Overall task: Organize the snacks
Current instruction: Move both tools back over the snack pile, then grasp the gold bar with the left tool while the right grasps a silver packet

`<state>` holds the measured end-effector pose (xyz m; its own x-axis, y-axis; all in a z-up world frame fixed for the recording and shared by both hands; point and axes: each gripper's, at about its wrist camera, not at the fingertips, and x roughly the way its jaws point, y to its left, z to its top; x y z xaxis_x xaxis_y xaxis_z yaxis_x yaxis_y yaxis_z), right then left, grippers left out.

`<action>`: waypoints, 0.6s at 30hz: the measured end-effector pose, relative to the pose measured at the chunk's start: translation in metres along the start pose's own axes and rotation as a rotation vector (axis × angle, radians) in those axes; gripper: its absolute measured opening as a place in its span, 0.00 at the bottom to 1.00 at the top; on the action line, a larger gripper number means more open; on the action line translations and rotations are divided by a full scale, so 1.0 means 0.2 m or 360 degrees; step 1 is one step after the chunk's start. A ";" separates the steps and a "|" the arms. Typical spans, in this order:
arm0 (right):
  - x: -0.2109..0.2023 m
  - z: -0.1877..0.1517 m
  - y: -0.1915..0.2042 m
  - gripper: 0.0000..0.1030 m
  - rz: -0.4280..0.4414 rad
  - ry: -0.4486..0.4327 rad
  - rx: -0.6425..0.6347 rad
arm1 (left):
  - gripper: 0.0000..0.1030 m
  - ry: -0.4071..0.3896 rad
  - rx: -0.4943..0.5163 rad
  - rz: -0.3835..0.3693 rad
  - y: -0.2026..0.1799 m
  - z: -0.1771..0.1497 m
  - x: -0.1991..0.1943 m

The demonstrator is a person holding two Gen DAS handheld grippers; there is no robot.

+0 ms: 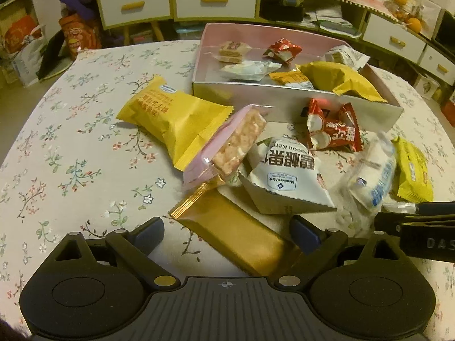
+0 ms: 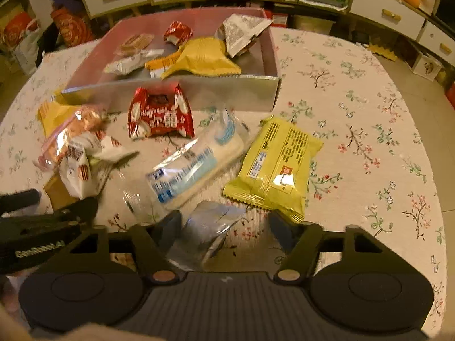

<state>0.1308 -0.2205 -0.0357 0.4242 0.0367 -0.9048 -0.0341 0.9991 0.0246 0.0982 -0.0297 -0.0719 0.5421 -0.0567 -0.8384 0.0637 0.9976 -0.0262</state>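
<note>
A pink box (image 1: 284,96) (image 2: 227,92) holds several snack packets. Loose snacks lie in front of it on the flowered table. My left gripper (image 1: 227,234) is open, its fingers on either side of a gold bar packet (image 1: 236,233). Beyond it lie a pink cereal bar (image 1: 230,145), a yellow packet (image 1: 170,116), a white pecan packet (image 1: 287,176) and a red packet (image 1: 332,128). My right gripper (image 2: 224,224) is open around the end of a clear blue-and-white packet (image 2: 196,167). A yellow-green packet (image 2: 275,164) lies just right of it.
The floral tablecloth (image 1: 71,142) (image 2: 369,128) covers a round table. White drawer cabinets (image 1: 213,0) and bags (image 1: 76,37) stand behind it. The other gripper shows at the right edge of the left wrist view (image 1: 421,227) and at the left edge of the right wrist view (image 2: 42,227).
</note>
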 end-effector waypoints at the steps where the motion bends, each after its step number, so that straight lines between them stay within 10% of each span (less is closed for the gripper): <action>1: 0.00 0.00 0.00 0.60 -0.0003 -0.0014 -0.0014 | 0.90 0.0006 0.0007 -0.0013 0.01 0.00 0.00; 18: -0.02 -0.03 -0.10 0.52 0.0028 -0.0035 -0.0061 | 0.70 0.0041 0.0177 -0.0057 0.27 -0.06 -0.07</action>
<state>0.1235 -0.2416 -0.0349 0.4430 0.0549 -0.8949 -0.0761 0.9968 0.0235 0.0843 0.0254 -0.0689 0.5164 -0.0895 -0.8517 0.1760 0.9844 0.0033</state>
